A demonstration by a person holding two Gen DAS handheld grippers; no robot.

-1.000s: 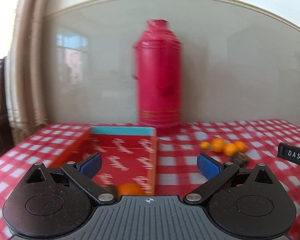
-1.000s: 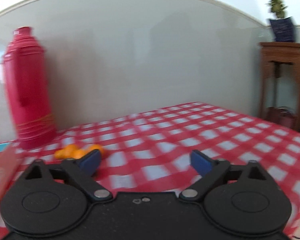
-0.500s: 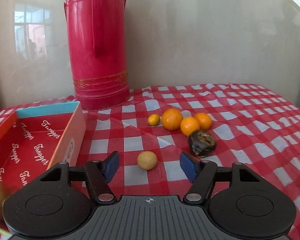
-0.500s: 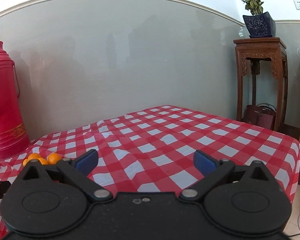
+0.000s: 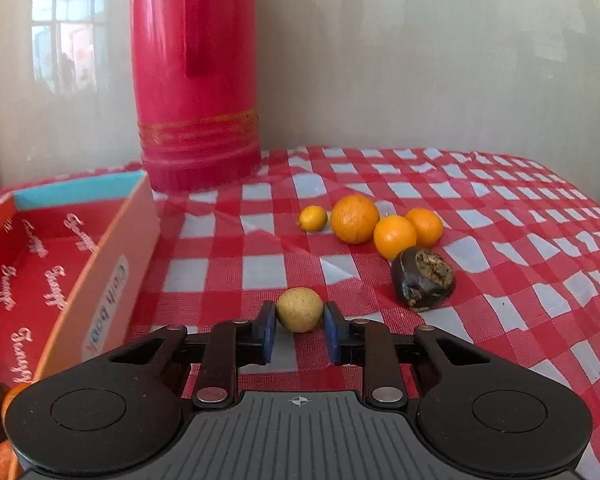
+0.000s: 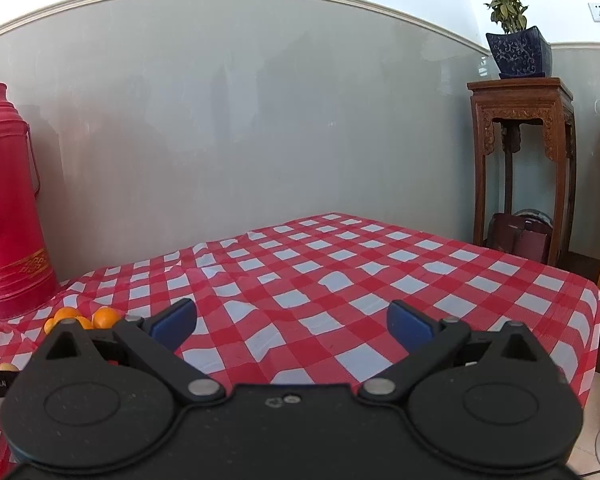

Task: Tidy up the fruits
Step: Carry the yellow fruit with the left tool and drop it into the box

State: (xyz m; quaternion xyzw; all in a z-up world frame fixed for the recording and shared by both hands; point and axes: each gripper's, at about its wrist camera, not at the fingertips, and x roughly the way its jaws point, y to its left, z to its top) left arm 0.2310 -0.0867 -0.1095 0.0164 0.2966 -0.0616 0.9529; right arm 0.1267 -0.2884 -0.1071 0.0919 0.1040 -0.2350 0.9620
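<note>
Left gripper (image 5: 299, 322) was clamped on the small yellowish fruit (image 5: 299, 309), both blue pads touching it, fruit low on the checked tablecloth (image 5: 500, 216) just right of the red box (image 5: 112, 264). Three oranges (image 5: 394, 236), a small yellow fruit (image 5: 313, 218) and a dark fruit (image 5: 423, 279) sat beyond. Right gripper (image 6: 292, 320) hung released, jaws wide, over bare cloth.

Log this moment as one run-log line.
left tool: shut on tan fruit | right tool: open, idle | box: beside left tool | three oranges: on cloth
</note>
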